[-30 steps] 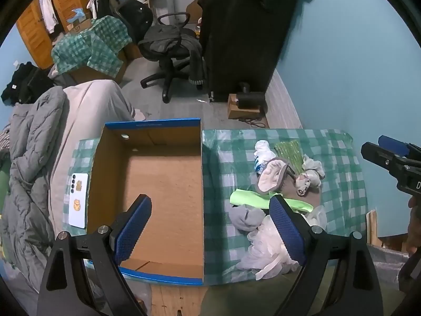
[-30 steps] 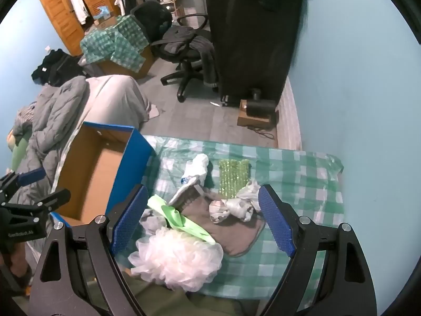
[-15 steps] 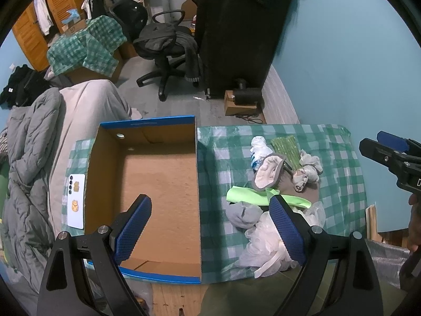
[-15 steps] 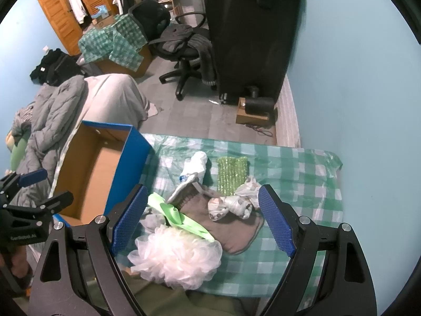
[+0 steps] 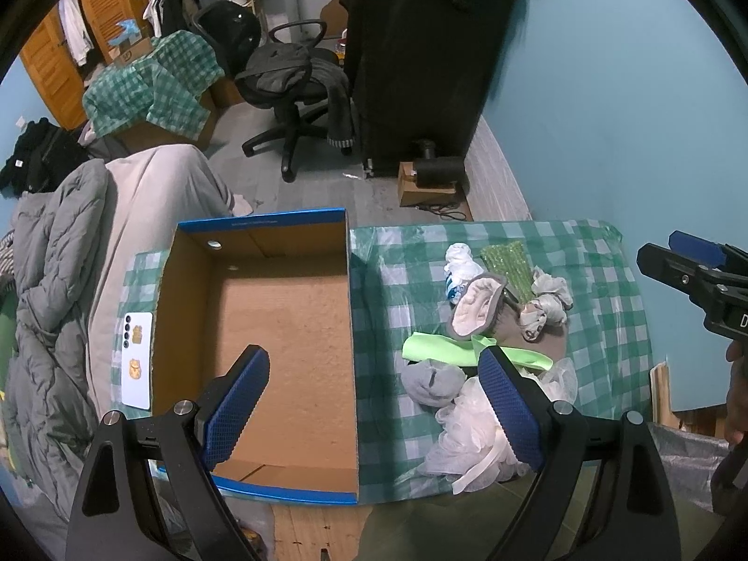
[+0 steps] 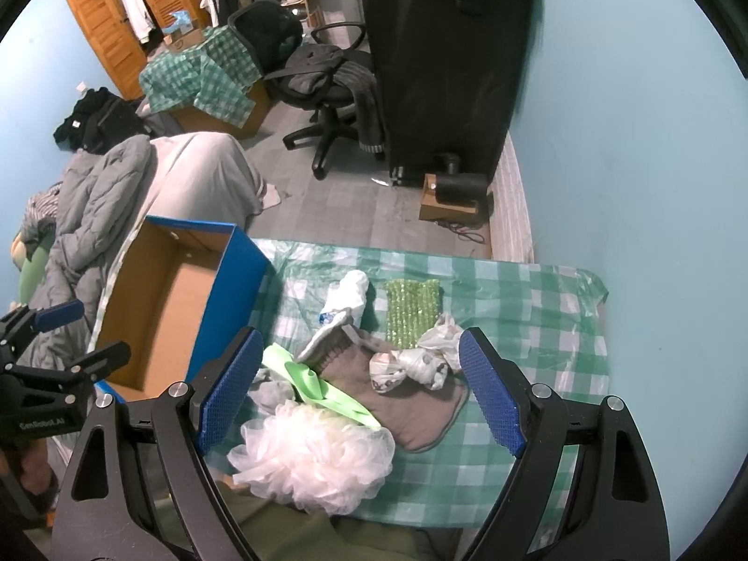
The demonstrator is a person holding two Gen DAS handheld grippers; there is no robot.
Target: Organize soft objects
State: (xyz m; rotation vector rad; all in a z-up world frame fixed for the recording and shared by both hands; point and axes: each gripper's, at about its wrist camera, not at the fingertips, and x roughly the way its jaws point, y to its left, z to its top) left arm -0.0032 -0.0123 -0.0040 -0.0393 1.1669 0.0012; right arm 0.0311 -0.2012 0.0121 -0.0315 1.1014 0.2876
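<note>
The right gripper (image 6: 360, 392) hung with its blue pads wide apart above a heap of soft things on the green checked cloth (image 6: 537, 308). A white mesh puff (image 6: 318, 458) lay nearest, touching a lime green strip (image 6: 313, 383) and a grey-brown slipper (image 6: 411, 402). A knotted white bag (image 6: 420, 360) rested on the slipper, beside a green beaded piece (image 6: 413, 308). The open cardboard box (image 6: 154, 308) stood left, apparently empty. The left gripper (image 6: 61, 336) showed at the far left edge, jaws apart.

Turquoise walls (image 5: 607, 107) enclose a grey floor (image 5: 327, 187); a black office chair (image 5: 292, 89) stands beside a tall dark cabinet (image 5: 420, 56), orange louvred doors (image 6: 135, 14) behind.
</note>
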